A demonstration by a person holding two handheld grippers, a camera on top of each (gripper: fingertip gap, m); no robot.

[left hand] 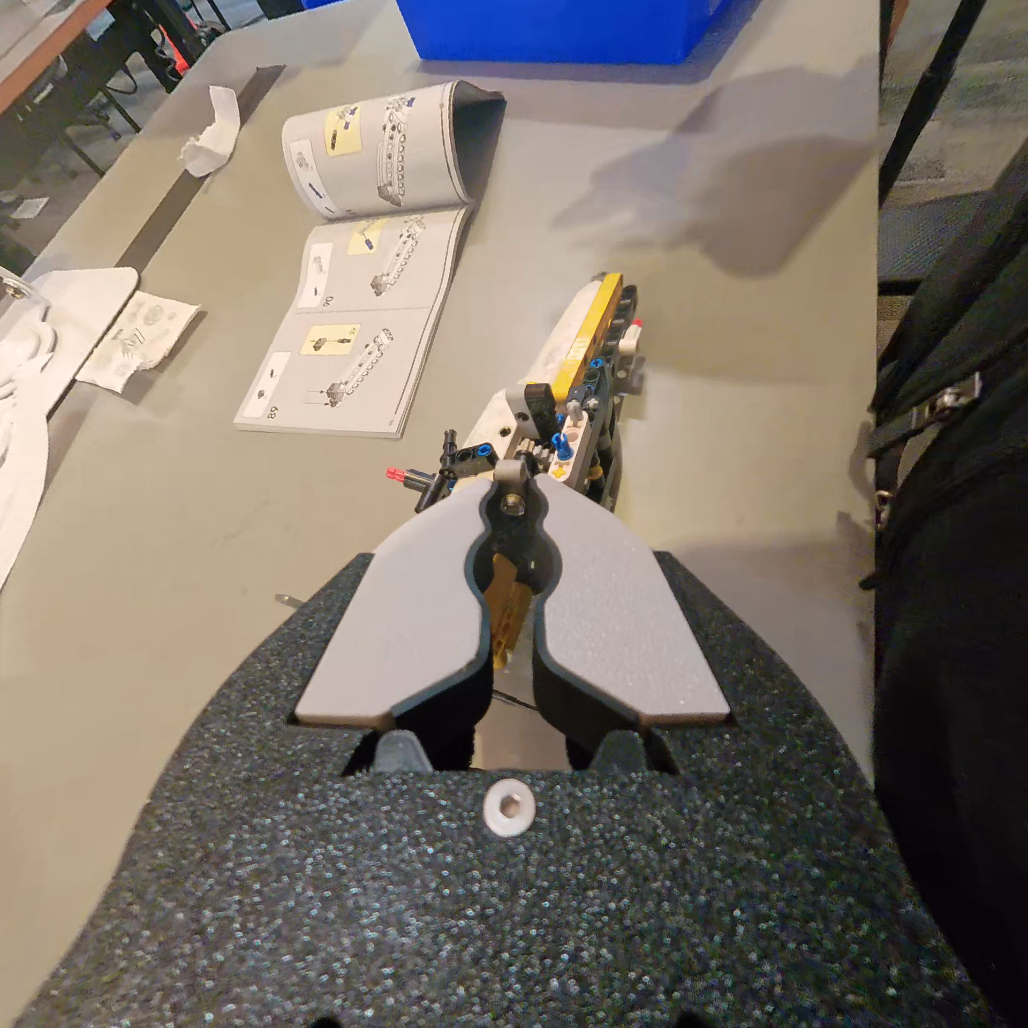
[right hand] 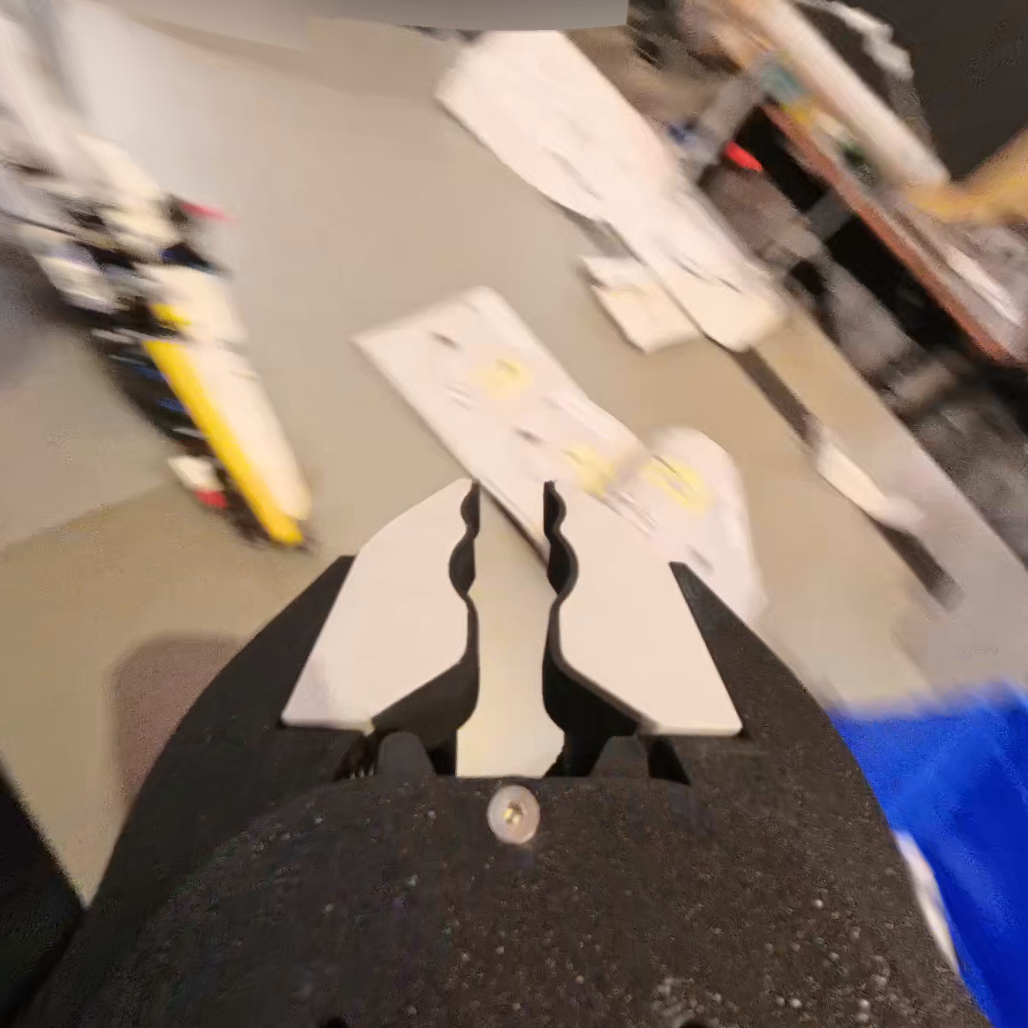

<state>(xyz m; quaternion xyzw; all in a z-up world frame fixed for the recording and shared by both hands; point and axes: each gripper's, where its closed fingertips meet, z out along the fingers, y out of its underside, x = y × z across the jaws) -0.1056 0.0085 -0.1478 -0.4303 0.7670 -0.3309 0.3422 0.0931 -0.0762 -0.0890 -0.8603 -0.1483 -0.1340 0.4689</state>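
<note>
My left gripper (left hand: 513,483) is shut on the near end of a toy-brick model (left hand: 584,356), a long build of white, yellow and black beams lying on the grey table (left hand: 222,528). The pads pinch a small grey connector (left hand: 512,472) at the tips, and a yellow beam (left hand: 509,606) shows between the fingers farther back. My right gripper (right hand: 510,487) is open and empty, above the table near the edge of an open instruction booklet (right hand: 500,389). The right wrist view is blurred by motion. The model also shows in the right wrist view (right hand: 211,400), at the left.
The open booklet (left hand: 361,311) lies left of the model. A blue bin (left hand: 556,28) stands at the table's far edge and shows in the right wrist view (right hand: 945,779). Loose paper sheets (left hand: 139,339) and crumpled white paper (left hand: 214,131) lie at the left. A black bag (left hand: 957,500) is at the right. Across from one pair of fingers to the other is roughly 20 cm.
</note>
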